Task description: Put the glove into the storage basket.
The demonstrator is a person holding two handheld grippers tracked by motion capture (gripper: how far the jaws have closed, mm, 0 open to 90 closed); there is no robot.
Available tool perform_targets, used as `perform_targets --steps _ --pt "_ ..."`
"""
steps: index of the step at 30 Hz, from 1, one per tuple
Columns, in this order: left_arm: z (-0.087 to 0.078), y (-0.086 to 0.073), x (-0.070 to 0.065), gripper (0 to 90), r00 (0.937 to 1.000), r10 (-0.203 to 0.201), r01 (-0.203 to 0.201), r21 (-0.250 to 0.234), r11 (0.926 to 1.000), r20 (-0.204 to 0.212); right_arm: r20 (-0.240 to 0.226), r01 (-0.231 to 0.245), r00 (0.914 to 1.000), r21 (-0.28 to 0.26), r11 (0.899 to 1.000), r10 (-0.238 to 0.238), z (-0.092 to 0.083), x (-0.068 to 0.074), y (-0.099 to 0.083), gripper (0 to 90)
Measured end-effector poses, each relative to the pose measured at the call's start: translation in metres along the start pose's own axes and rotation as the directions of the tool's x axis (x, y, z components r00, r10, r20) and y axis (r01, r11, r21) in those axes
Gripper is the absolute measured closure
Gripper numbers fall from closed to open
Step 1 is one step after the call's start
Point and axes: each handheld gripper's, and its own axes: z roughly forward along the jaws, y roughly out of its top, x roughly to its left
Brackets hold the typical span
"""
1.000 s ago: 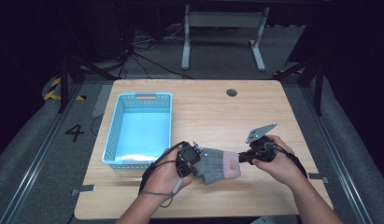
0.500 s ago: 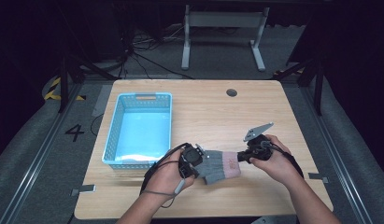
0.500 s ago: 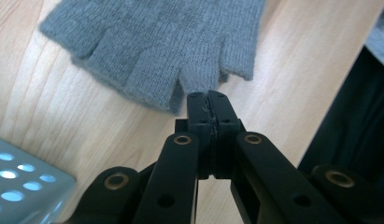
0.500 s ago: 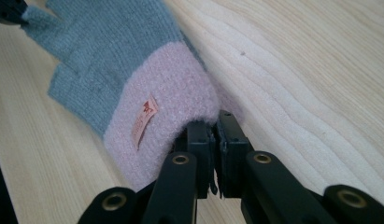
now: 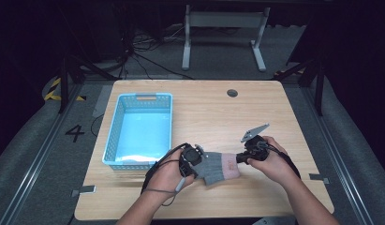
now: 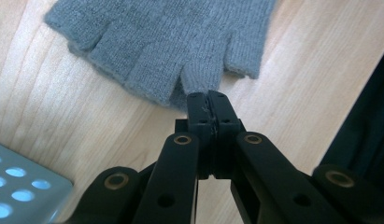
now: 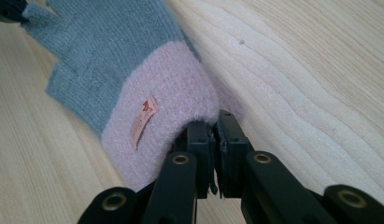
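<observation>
Barely anything is shifting since a second ago: grey knit fingerless glove with pink cuff [image 5: 217,165] is staying stretched between both tongs. Left gripper [image 6: 208,103] is pinching a finger tip; right gripper [image 7: 213,128] is clamping the cuff. Blue plastic basket [image 5: 116,125] beyond left gripper is probably the destination.

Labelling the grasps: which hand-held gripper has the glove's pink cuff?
The right hand-held gripper pinches the pink cuff of the glove; the left hand-held gripper grips a grey finger stub.
</observation>
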Motion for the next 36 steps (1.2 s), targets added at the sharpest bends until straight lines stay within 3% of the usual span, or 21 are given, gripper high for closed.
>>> perform_targets --steps 16,25,31,36 --pt "0.02 0.002 0.006 89.5 0.9998 -0.015 0.014 0.068 0.9976 0.013 0.006 -0.011 0.9999 0.018 1.0 0.011 0.013 -0.004 -0.001 86.2" --pt "0.026 0.003 0.009 89.5 0.9997 -0.023 0.024 0.077 0.9968 -0.012 0.022 -0.012 0.9997 0.027 1.0 0.012 0.014 -0.005 -0.003 83.3" --pt "0.027 0.004 0.013 89.3 0.999 -0.025 0.028 0.075 0.9968 -0.038 0.035 -0.017 0.9992 0.033 0.999 0.016 0.008 -0.003 -0.006 81.2" --pt "0.026 0.006 0.014 89.2 0.9988 -0.025 0.028 0.076 0.9967 -0.042 0.041 -0.029 0.9987 0.0 1.0 0.029 -0.005 -0.003 -0.009 80.5"
